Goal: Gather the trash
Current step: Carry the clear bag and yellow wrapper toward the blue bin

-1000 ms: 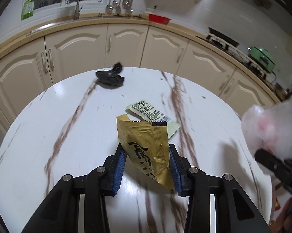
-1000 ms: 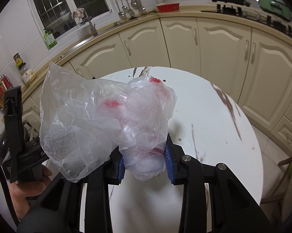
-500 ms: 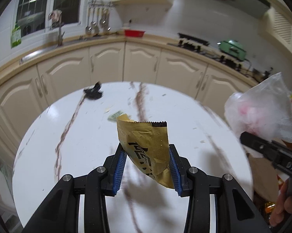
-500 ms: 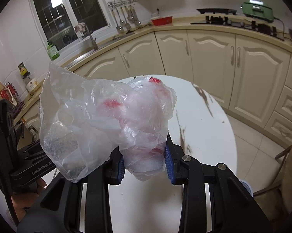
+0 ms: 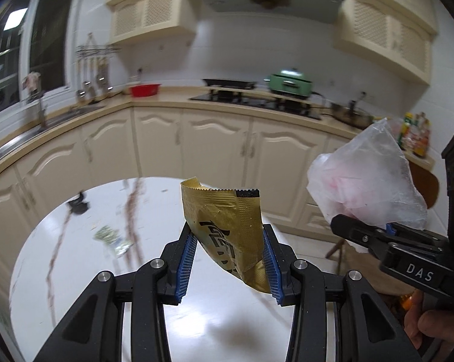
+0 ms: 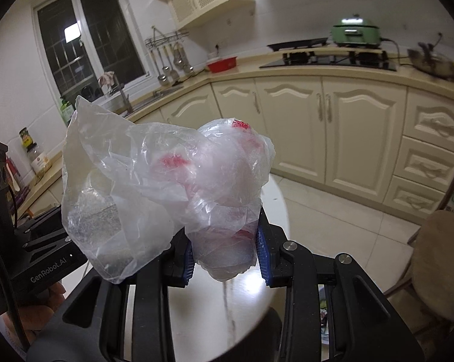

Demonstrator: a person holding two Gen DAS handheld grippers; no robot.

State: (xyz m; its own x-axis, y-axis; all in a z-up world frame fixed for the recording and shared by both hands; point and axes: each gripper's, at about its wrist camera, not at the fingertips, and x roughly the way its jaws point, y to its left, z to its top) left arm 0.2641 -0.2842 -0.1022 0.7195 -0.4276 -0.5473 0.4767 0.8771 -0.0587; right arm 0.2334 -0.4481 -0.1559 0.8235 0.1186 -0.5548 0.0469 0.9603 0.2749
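My left gripper [image 5: 229,261] is shut on a gold snack wrapper [image 5: 227,226] with black lettering, held up above the round white table [image 5: 61,271]. My right gripper [image 6: 225,256] is shut on a crumpled clear plastic bag [image 6: 166,187] with red patches inside; that bag [image 5: 368,181] also shows at the right of the left wrist view. On the table lie a green-and-white wrapper [image 5: 112,238] and a black crumpled piece [image 5: 77,205], both blurred.
Cream kitchen cabinets [image 5: 215,147] curve behind the table, with a sink [image 5: 46,120], a red bowl [image 5: 145,90], a stove [image 5: 257,99] and a green cooker [image 5: 290,83] on the counter. A wooden chair [image 6: 441,241] stands on the tiled floor at the right.
Both grippers have lifted and drawn back from the table with their loads; the table and the trash on it now look smaller and lower. The views have swung to the right.
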